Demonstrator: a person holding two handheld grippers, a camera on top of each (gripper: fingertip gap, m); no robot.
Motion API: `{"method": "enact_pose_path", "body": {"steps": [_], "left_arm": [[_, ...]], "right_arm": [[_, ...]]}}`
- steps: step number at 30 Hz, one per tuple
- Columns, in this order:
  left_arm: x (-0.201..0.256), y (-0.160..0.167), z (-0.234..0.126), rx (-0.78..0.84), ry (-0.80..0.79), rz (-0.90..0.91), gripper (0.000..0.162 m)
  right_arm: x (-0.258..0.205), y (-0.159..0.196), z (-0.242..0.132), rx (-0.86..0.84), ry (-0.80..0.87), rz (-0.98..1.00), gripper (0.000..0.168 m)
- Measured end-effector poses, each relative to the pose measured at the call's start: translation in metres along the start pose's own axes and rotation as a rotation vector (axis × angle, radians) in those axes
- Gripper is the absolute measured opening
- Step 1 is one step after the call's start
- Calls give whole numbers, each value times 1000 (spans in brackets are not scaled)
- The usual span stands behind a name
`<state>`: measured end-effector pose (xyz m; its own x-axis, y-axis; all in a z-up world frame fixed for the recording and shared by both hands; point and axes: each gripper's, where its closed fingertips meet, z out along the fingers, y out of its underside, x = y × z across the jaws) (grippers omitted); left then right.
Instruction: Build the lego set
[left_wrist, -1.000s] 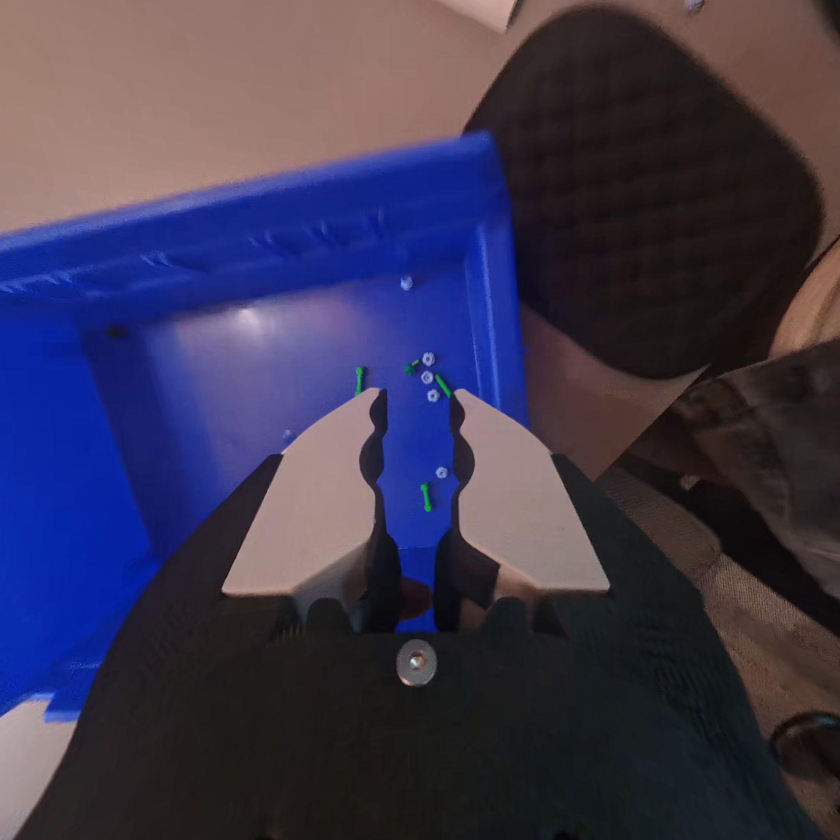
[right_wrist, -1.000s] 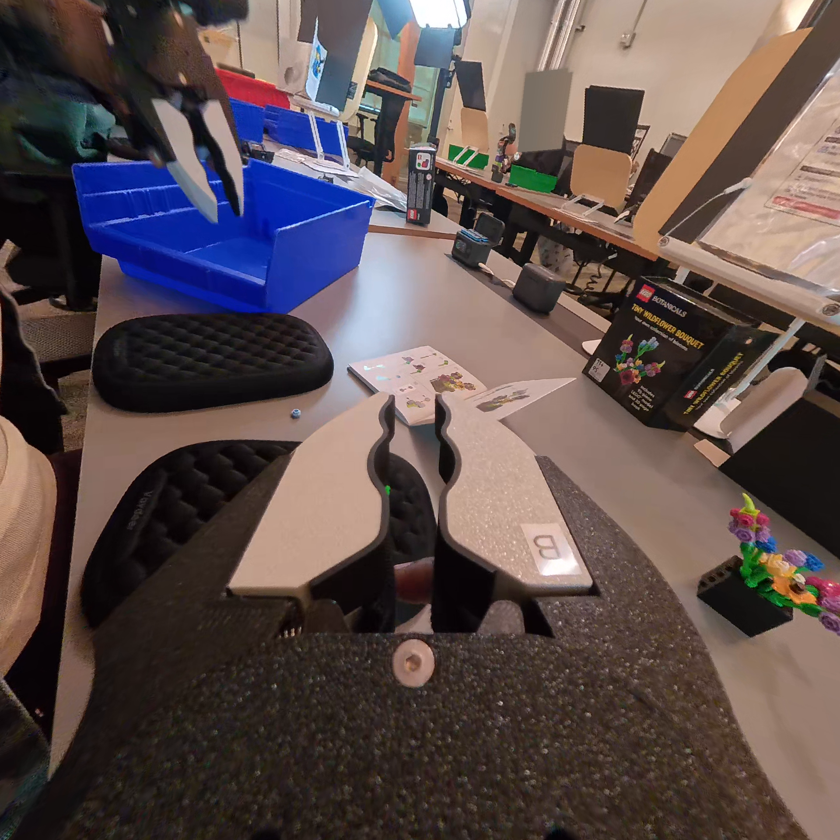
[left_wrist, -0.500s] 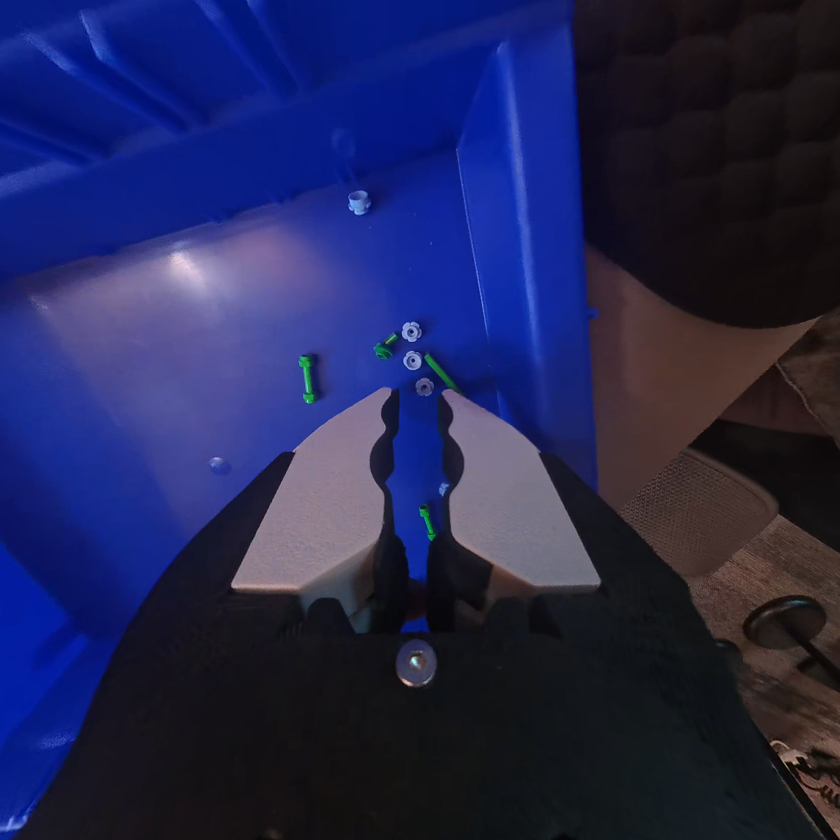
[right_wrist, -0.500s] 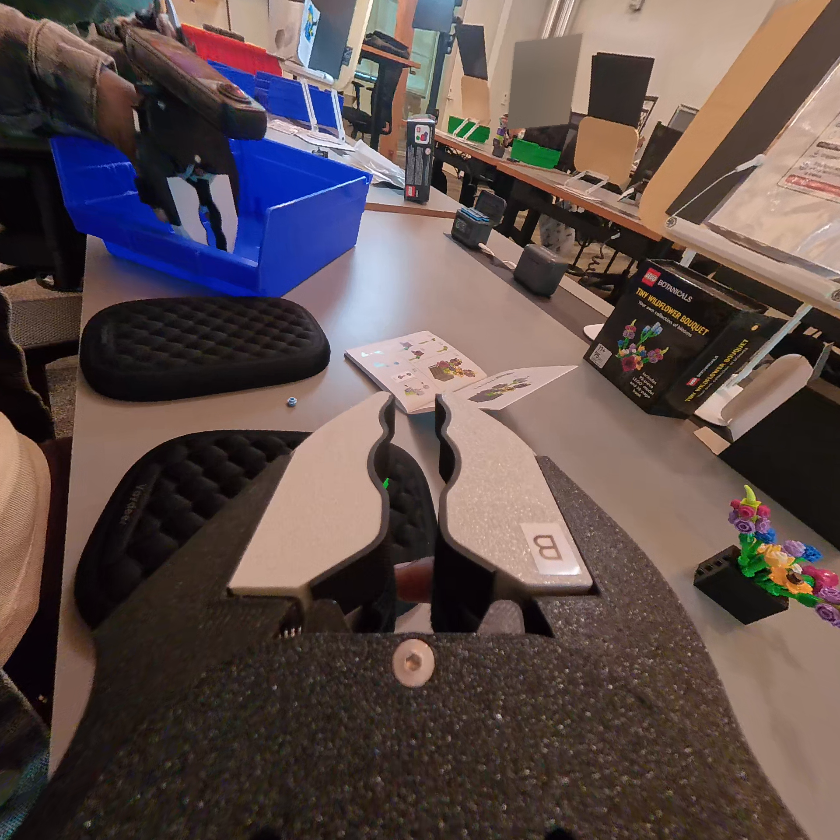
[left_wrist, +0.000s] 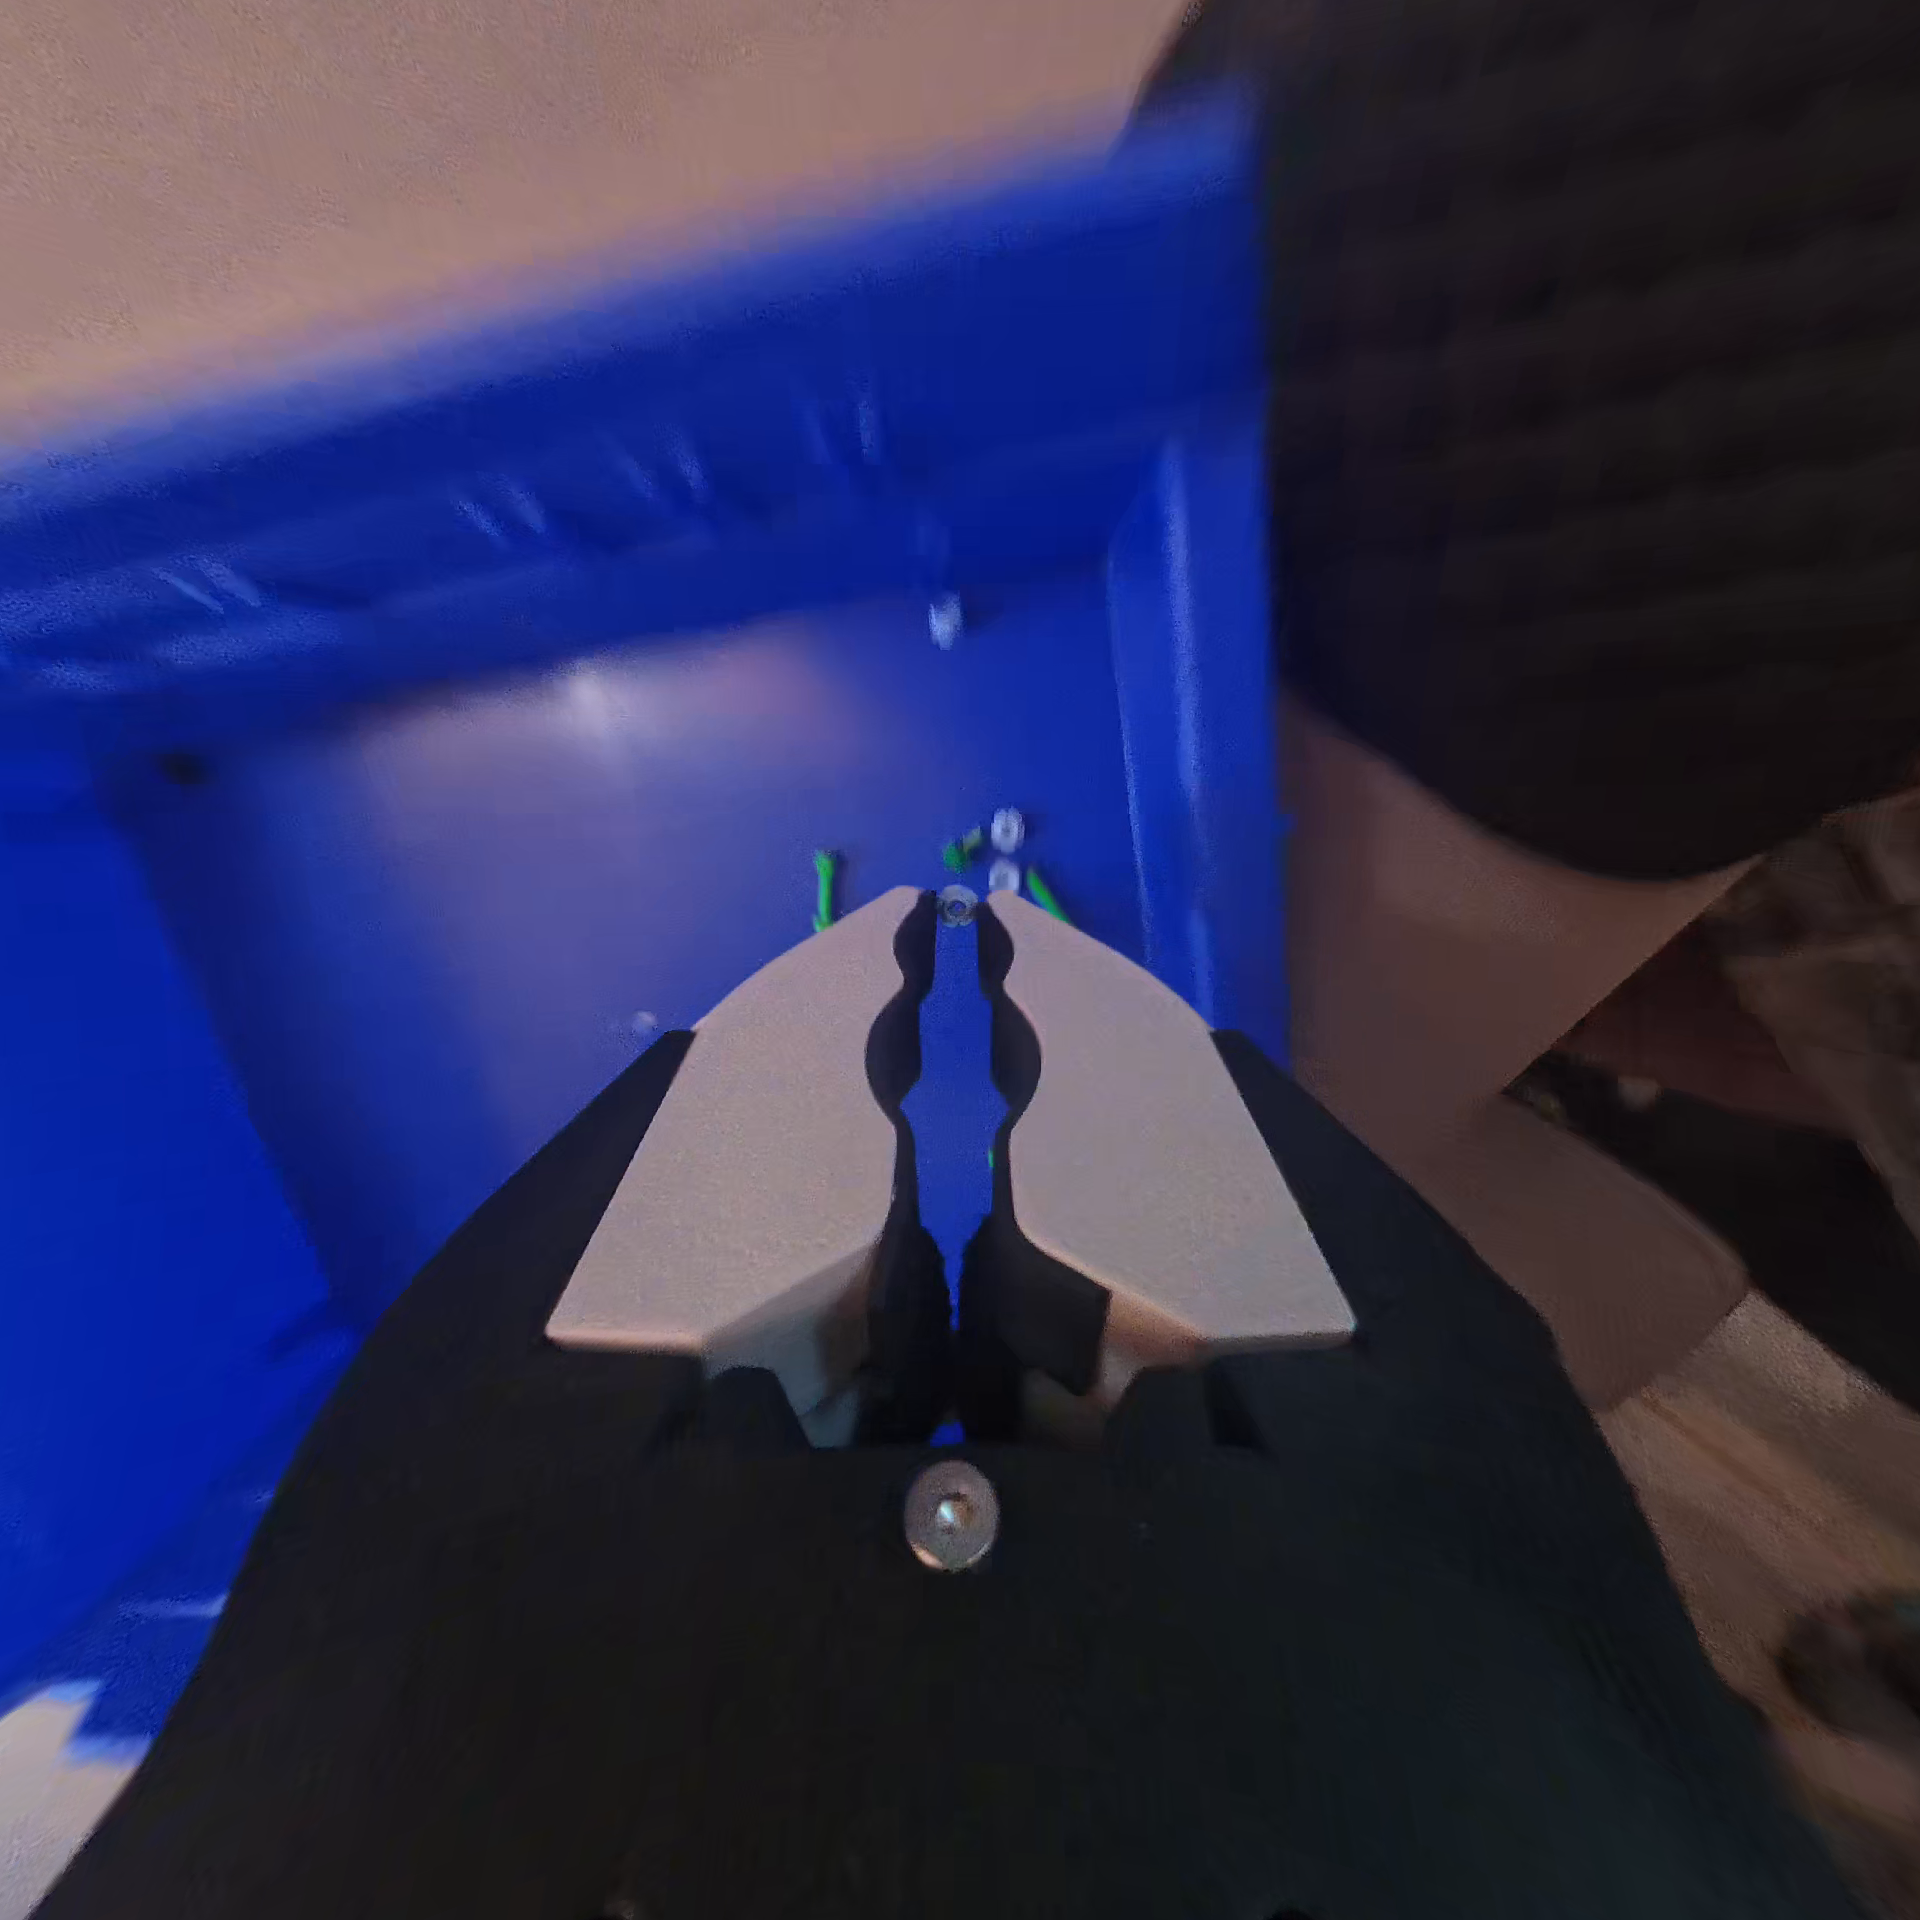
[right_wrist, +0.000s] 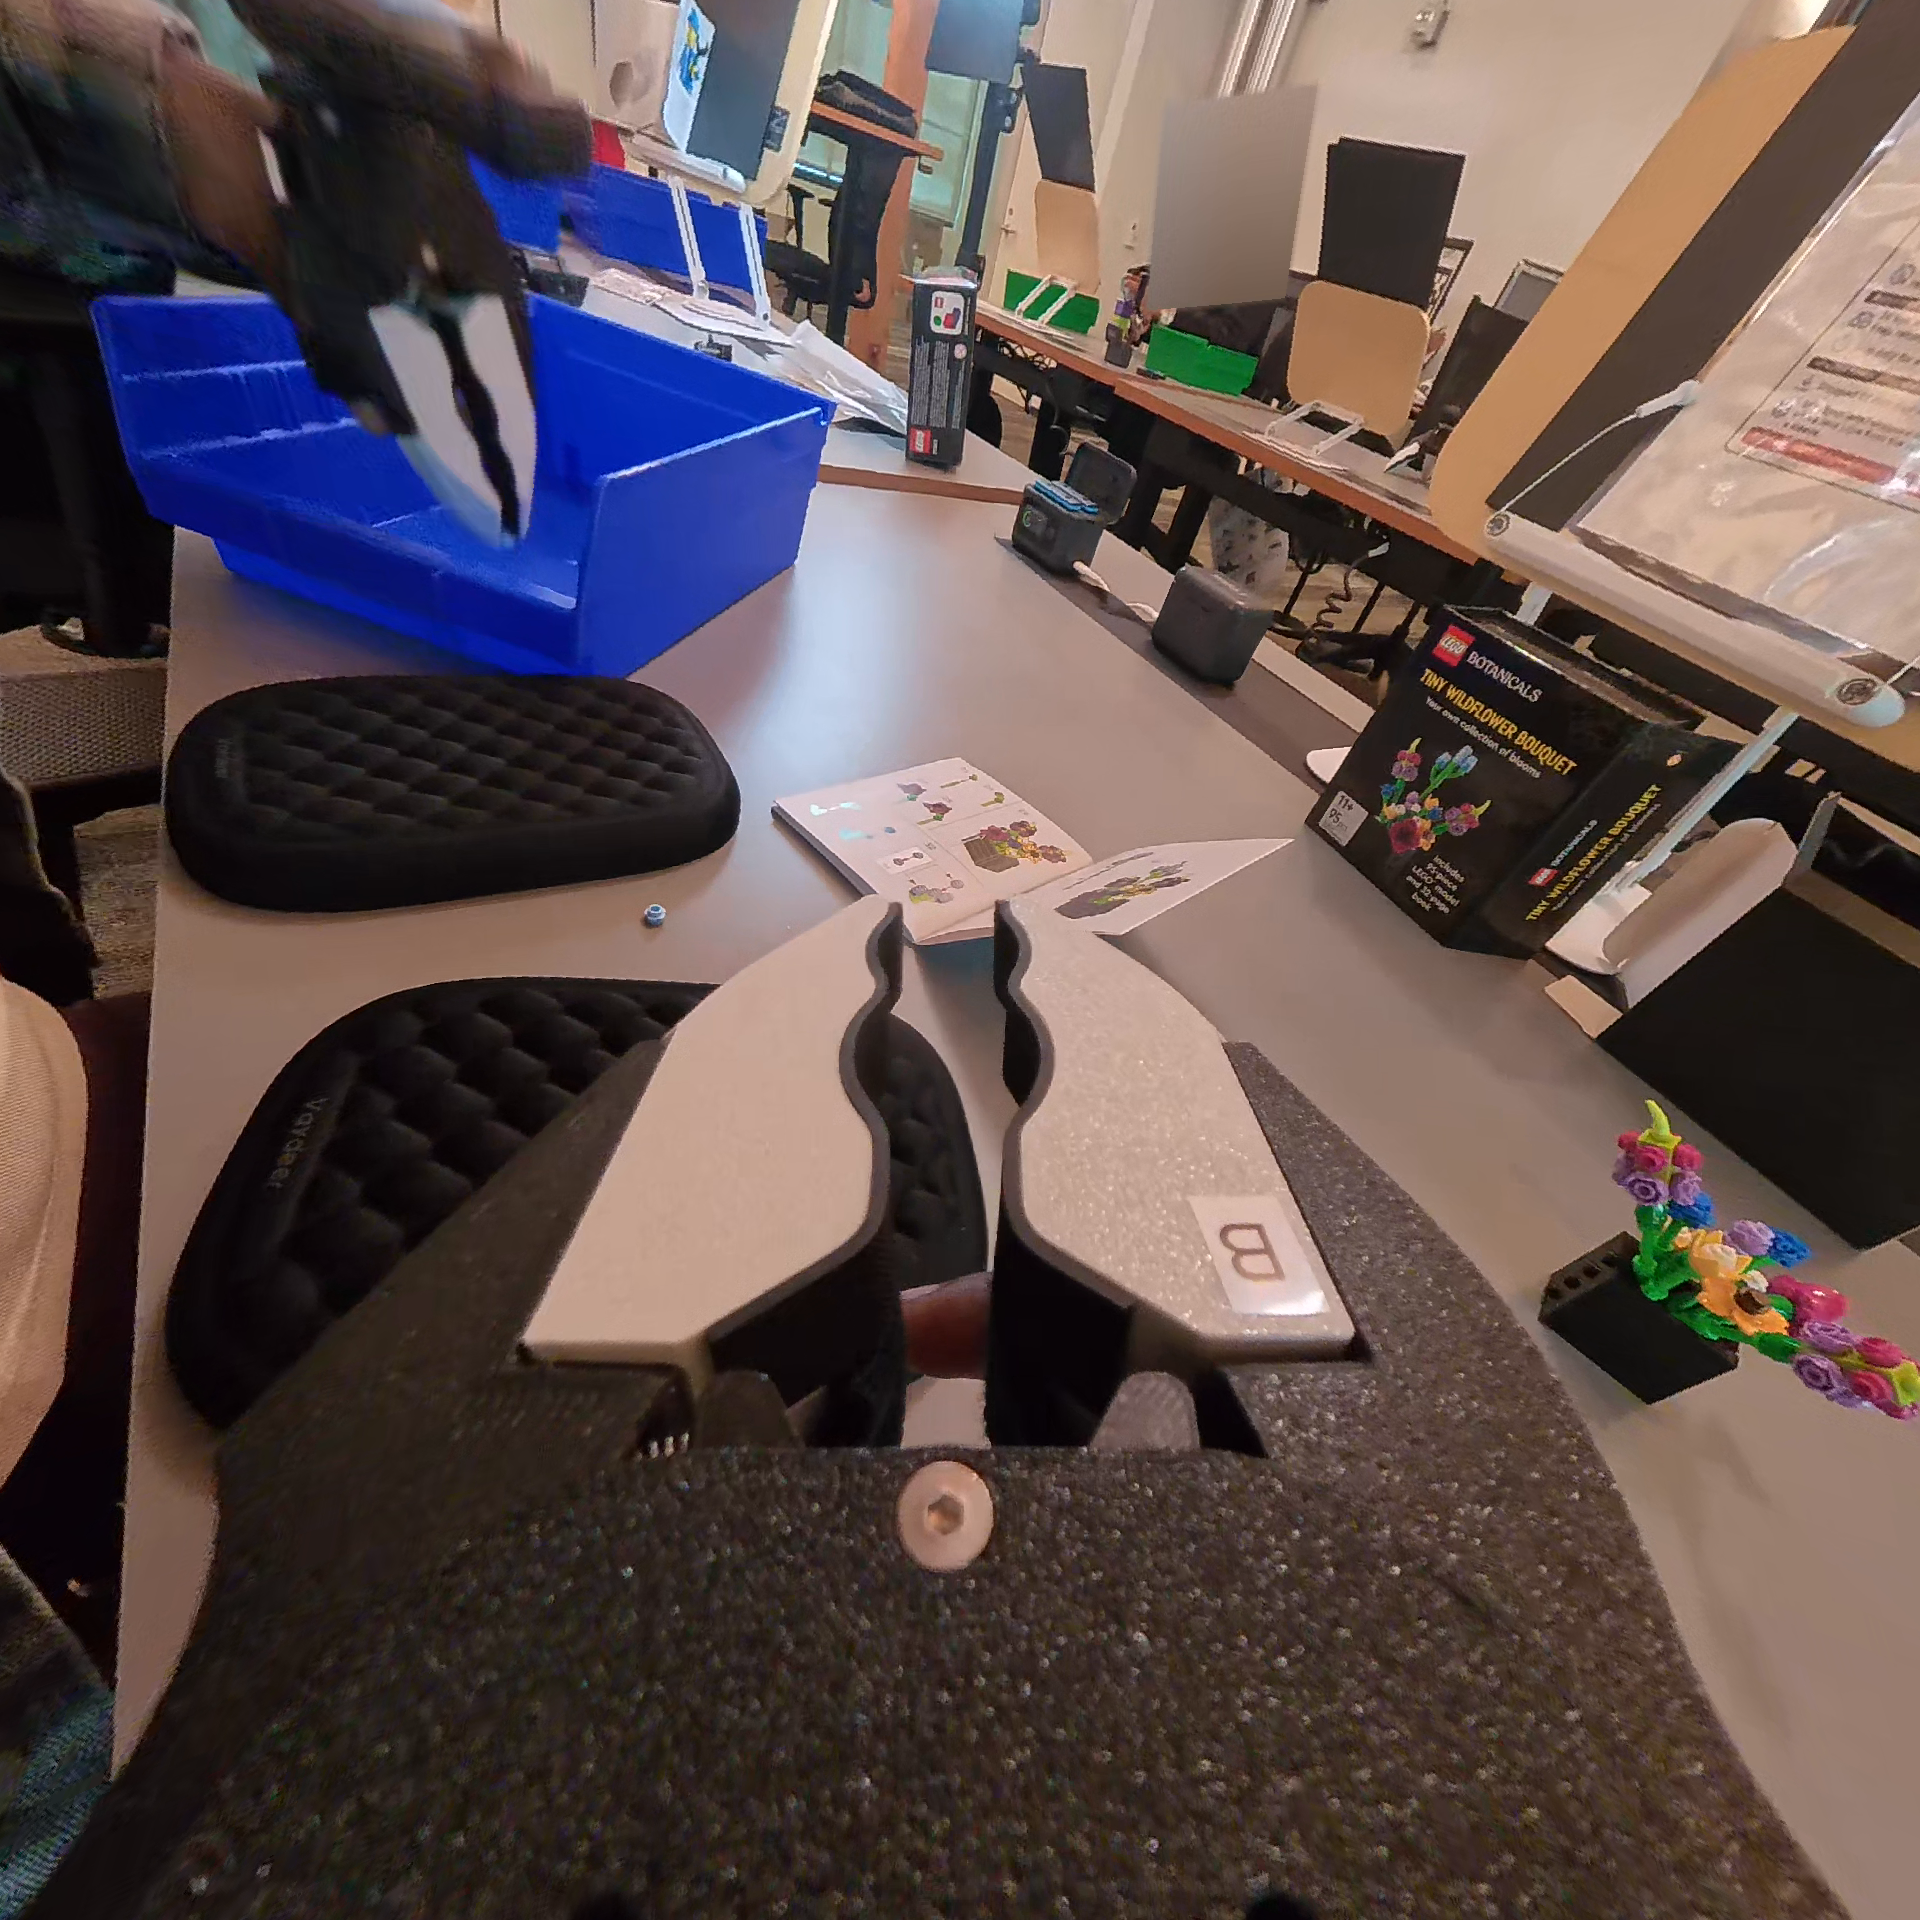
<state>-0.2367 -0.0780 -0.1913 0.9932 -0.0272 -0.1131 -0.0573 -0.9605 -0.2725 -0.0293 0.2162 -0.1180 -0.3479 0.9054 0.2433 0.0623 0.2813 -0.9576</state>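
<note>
Between left hand-held gripper (left_wrist: 954, 902) tips: white stud (left_wrist: 955, 906).

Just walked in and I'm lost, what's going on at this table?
A person is building a Lego flower set with two hand-held grippers. The left hand-held gripper is over the blue bin, its tips pinching a small white round piece above the loose white and green bits on the floor. The right hand-held gripper hangs open and empty above a black pad. The flower model sits to the right.
</note>
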Motion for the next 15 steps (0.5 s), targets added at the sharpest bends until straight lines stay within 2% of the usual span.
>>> {"method": "enact_pose_path", "body": {"steps": [3, 5, 7, 9, 12, 15], "left_arm": [[20, -66, -43, 202, -55, 92, 8], [60, -107, -53, 321, 26, 209, 8], [104, -130, -37, 328, 166, 301, 8], [127, -144, -7, 285, 230, 354, 8], [146, -153, 36, 208, 294, 367, 9], [149, -153, 62, 145, 302, 381, 8]], "right_arm": [[1, 0, -1, 3, 2, 0, 16], [-1, -1, -1, 8, -1, -4, 16], [-4, -3, -1, 16, -10, -8, 16], [-6, -4, -1, 24, -20, -8, 16], [-5, -3, -1, 17, -18, -14, 16], [-4, -4, -4, 24, -15, -13, 16]]}}
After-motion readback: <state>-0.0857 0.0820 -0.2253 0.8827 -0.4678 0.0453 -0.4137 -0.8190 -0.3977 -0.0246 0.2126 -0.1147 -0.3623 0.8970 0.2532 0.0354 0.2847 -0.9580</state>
